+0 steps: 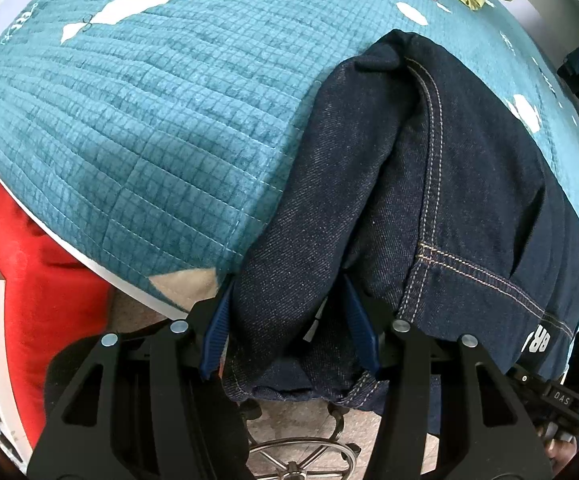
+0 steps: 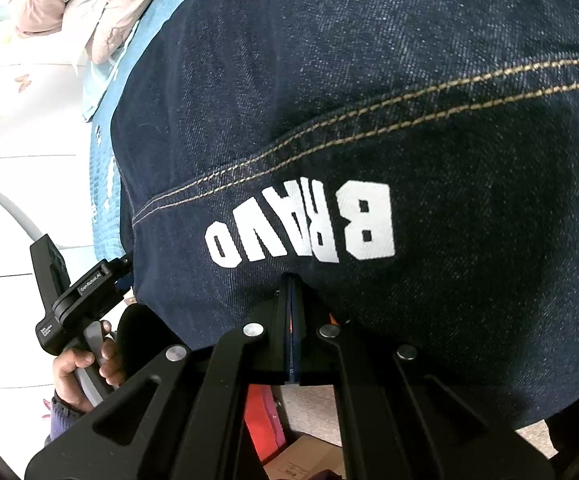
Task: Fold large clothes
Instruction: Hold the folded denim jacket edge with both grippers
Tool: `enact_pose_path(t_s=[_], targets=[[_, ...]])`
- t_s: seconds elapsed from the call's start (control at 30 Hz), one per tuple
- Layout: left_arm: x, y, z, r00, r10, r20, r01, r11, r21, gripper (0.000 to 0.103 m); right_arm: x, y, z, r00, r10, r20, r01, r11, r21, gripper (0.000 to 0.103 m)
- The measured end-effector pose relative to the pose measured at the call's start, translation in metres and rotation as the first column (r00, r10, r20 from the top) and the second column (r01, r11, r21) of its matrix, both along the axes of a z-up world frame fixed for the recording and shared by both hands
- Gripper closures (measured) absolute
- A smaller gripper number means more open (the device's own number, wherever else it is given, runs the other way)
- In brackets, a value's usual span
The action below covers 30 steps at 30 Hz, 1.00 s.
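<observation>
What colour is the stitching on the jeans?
Tan, in double rows on the dark-blue jeans; clearest in the right wrist view.

Left gripper [image 1: 289,328] angled steeply down over the dark denim garment [image 1: 429,184], blue pads [image 1: 359,326] parted around a bunched fold; right gripper [image 2: 292,320] pinched fully together at the garment's edge; left hand [image 2: 85,372] wrapped around its handle.

We see bright, even daylight in both fisheye views; edges curve and darken into a black ring, a white floor [image 2: 17,240] glares, soft shadow pools under denim folds [image 1: 373,216].
</observation>
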State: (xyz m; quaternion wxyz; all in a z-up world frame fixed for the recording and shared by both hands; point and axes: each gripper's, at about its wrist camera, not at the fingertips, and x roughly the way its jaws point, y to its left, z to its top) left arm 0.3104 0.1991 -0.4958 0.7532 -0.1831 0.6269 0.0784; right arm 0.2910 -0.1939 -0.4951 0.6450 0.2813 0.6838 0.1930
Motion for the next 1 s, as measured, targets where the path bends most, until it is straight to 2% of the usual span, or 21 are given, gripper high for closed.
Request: enact_pose_path(t_s=[0.43, 0.6, 1.0], targets=[[-0.002, 0.002, 0.0, 1.0, -0.001, 0.004, 0.001, 1.0, -0.006, 0.05, -0.001, 0.007, 0.001, 1.0, -0.005, 0.007, 0.005, 1.0, -0.017, 0.103], [-0.004, 0.001, 0.0, 1.0, 0.0, 0.007, 0.0, 1.0, -0.01, 0.05, -0.001, 0.014, 0.005, 0.999, 0.021, 0.031, -0.019, 0.998, -0.06, 0.103], [-0.008, 0.003, 0.0, 1.0, -0.004, 0.016, 0.004, 1.0, -0.018, 0.05, -0.002, 0.018, 0.007, 0.998, 0.041, 0.054, -0.036, 0.995, -0.092, 0.103]])
